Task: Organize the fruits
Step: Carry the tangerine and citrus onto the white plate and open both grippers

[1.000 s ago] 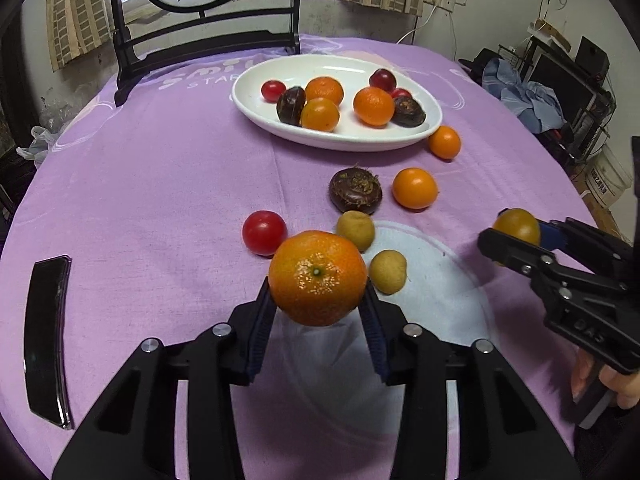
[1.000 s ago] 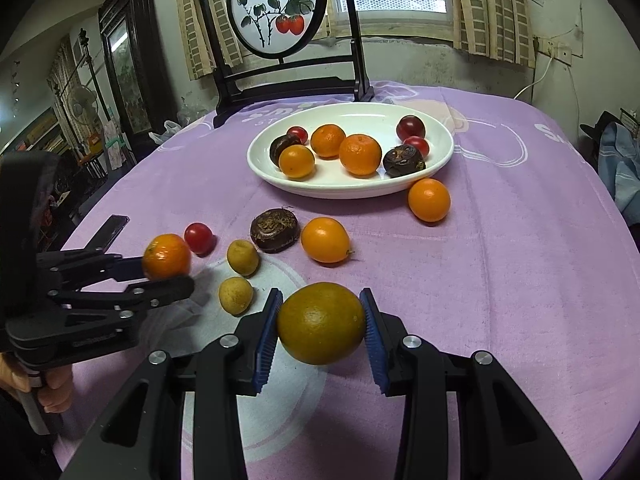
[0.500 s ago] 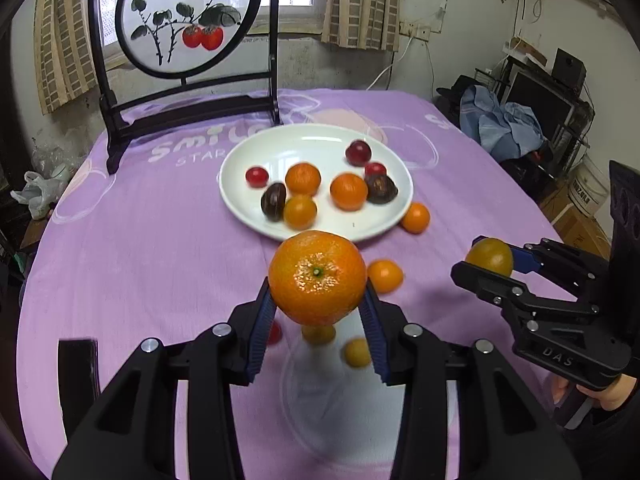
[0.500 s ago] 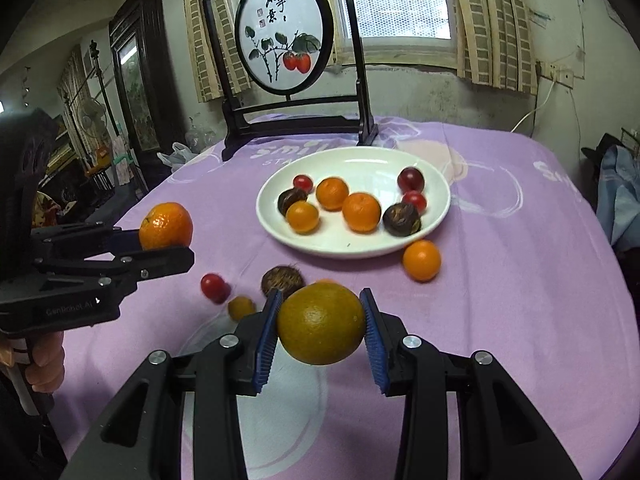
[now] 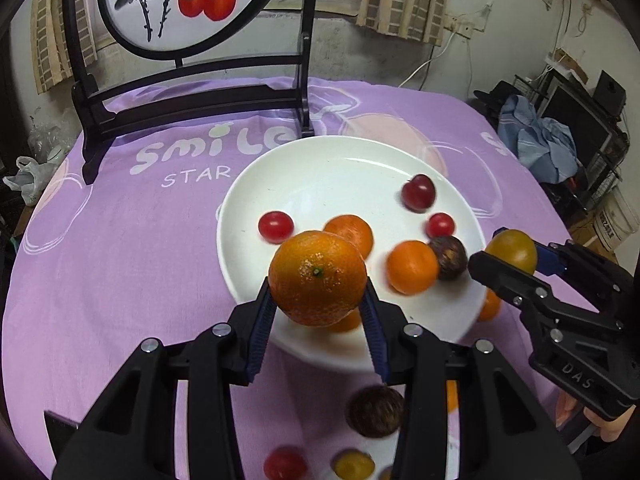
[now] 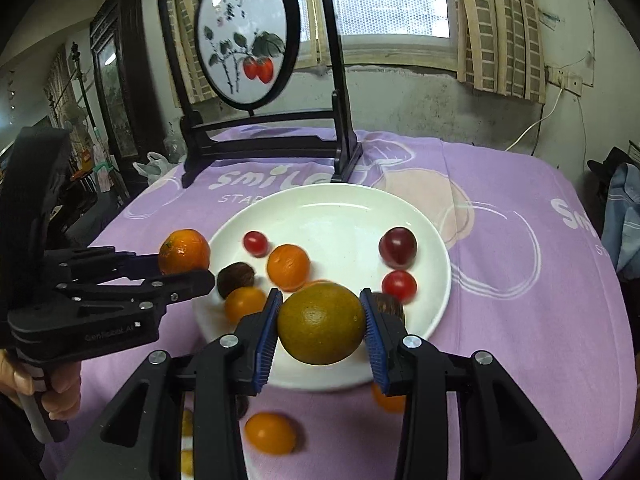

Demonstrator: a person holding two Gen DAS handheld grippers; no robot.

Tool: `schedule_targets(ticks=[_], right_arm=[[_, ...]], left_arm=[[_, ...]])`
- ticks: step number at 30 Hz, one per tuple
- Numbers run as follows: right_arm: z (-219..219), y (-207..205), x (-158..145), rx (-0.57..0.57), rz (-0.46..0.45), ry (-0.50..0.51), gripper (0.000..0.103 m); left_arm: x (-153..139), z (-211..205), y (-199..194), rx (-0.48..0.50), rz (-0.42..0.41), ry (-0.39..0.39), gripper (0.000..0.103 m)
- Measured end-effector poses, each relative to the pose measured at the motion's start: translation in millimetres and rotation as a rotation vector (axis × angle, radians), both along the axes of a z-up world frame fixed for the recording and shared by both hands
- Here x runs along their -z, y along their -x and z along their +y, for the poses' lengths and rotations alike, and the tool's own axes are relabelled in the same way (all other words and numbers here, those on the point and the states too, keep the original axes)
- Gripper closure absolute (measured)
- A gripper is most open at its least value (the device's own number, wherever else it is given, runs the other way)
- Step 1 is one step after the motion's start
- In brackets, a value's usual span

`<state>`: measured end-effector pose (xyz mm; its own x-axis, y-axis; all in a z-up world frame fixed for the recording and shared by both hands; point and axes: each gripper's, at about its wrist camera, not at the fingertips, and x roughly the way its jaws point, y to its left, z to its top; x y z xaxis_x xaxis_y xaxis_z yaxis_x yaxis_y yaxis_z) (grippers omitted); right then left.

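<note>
My left gripper (image 5: 318,308) is shut on an orange tangerine (image 5: 317,278) and holds it above the near edge of the white plate (image 5: 320,176). My right gripper (image 6: 322,322) is shut on a greenish-brown orange (image 6: 321,323), also over the plate's (image 6: 340,216) near edge. Each gripper shows in the other's view: the right gripper (image 5: 508,256) at right, the left gripper (image 6: 188,264) at left. The plate holds several fruits: oranges, red tomatoes, a dark plum (image 6: 397,247) and dark brown fruits.
Loose fruits lie on the purple cloth (image 5: 120,264) in front of the plate: a dark brown one (image 5: 375,411), a red tomato (image 5: 285,462), a yellow one (image 5: 354,466), an orange one (image 6: 270,432). A black-framed round screen (image 6: 248,40) stands behind the plate.
Both grippers have moved forward with their fruit, from above the loose fruits to over the plate's near edge. The plate now looks much closer.
</note>
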<state>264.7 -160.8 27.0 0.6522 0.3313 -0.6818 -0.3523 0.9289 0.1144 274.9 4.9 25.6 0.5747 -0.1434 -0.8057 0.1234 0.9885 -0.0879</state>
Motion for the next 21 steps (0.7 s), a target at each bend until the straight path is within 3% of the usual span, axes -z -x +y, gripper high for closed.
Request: schedule_targets(ticks=[7,9,10,11,21], right_arm=[[4,-45,28,0.046,0.069,-0.01,0.062],[5,-51,31,0.058,0.083,-0.036,0.06],[5,-53,31,0.061,0.092,-0.051,0.05],[5,-53,30,0.07,0.088,-0.052,0.048],[-15,-6,-3,0.085,0.002,-0.099,0.041]], left_arm=[[24,7,-37,-0.054,0.05,0.002,0.061],[25,6,-41,-0.064,0.051,-0.009,0.05],[23,6,-41,-0.071,0.047,-0.015,0.046],[20,6,-40,-0.074,0.038,-0.016,0.04],[-14,16,9,-0.085,-0.031,-0.022,0.031]])
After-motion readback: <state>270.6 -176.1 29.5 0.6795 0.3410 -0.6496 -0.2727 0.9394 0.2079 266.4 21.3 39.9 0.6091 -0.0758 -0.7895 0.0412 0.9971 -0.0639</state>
